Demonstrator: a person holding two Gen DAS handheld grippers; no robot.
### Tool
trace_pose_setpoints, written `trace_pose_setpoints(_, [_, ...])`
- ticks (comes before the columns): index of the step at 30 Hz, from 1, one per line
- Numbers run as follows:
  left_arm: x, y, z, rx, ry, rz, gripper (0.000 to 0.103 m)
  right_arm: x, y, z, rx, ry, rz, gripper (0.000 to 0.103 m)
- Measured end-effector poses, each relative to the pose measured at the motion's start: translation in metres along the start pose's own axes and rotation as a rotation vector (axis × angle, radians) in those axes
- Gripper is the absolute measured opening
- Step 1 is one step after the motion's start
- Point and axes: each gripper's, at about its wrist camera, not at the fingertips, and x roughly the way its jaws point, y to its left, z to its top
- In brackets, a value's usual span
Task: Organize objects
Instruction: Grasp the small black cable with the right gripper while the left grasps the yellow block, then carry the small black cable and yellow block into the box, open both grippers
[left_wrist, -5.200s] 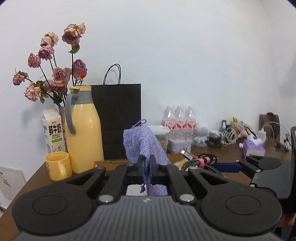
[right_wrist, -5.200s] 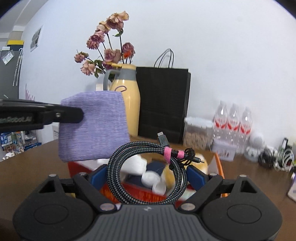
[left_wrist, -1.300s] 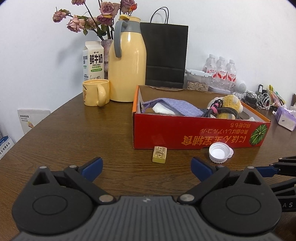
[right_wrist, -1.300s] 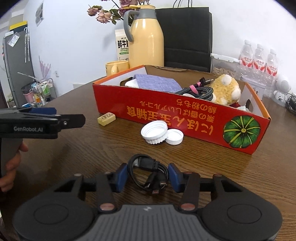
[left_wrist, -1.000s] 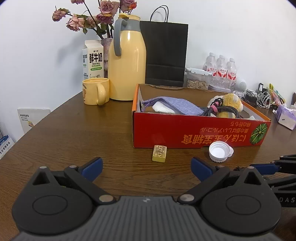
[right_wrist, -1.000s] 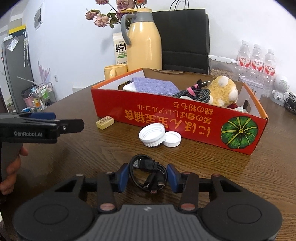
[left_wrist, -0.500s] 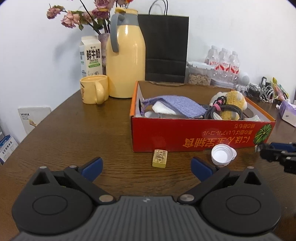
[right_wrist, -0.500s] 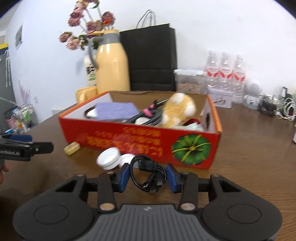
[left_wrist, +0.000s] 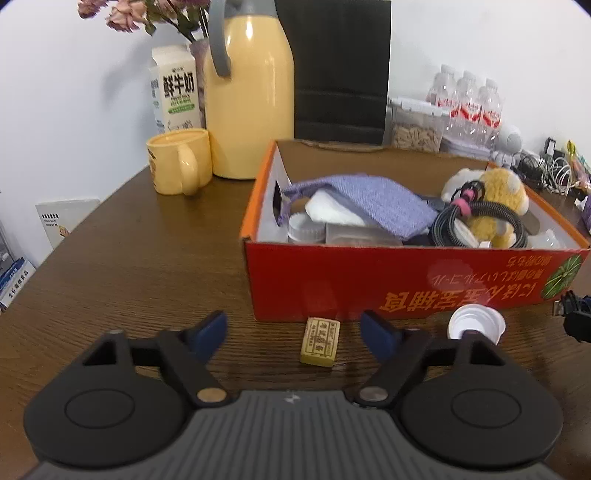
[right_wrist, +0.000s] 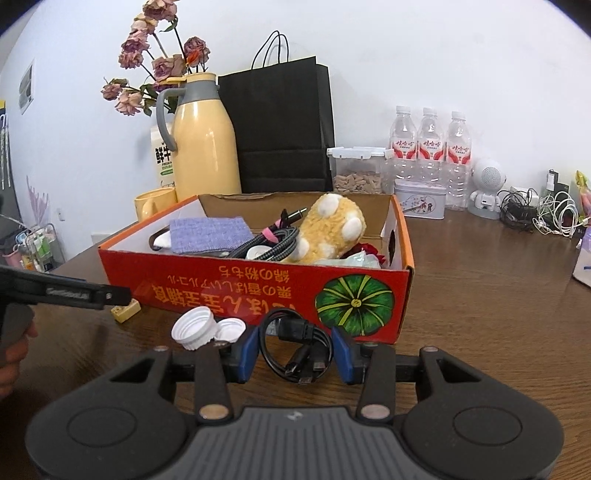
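Observation:
A red cardboard box (left_wrist: 406, 284) (right_wrist: 258, 284) on the brown table holds a purple cloth (left_wrist: 373, 199) (right_wrist: 210, 229), a braided cable (left_wrist: 476, 221) and a yellow plush toy (right_wrist: 328, 229). My right gripper (right_wrist: 295, 350) is shut on a coiled black cable (right_wrist: 299, 350), lifted in front of the box. My left gripper (left_wrist: 295, 332) is open and empty, with a small yellow block (left_wrist: 320, 340) (right_wrist: 125, 310) on the table between its fingers. White caps (left_wrist: 474, 325) (right_wrist: 207, 326) lie by the box front.
A yellow jug (left_wrist: 251, 92), yellow mug (left_wrist: 179, 160), milk carton (left_wrist: 173, 96), black paper bag (right_wrist: 277, 125), water bottles (right_wrist: 430, 147), a snack tub (right_wrist: 356, 170) and a tangle of chargers (right_wrist: 535, 210) stand behind the box.
My right gripper has risen with the black cable and come closer to the box. My left gripper has moved forward until its open fingers flank the yellow block.

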Motion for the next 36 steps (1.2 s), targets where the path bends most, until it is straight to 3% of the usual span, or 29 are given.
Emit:
trace_pose_setpoints(2, [0.006, -0.002, -0.002, 0.002, 0.013, -0.008, 0.067, 0.0, 0.0, -0.001, 0.0, 0.0, 0.0, 0.041])
trace_pose_setpoints(6, [0.008, -0.009, -0.009, 0.038, 0.014, -0.029, 0.022, 0.002, 0.0, -0.003, 0.001, 0.003, 0.003, 0.041])
trace_pose_setpoints(26, [-0.04, -0.014, -0.015, 0.027, -0.146, -0.064, 0.022, -0.006, 0.009, -0.004, -0.032, -0.036, 0.025, 0.041])
trace_pose_setpoints(36, [-0.07, -0.026, 0.02, 0.054, -0.299, -0.098, 0.022, -0.018, 0.035, 0.038, -0.123, -0.147, 0.073, 0.041])
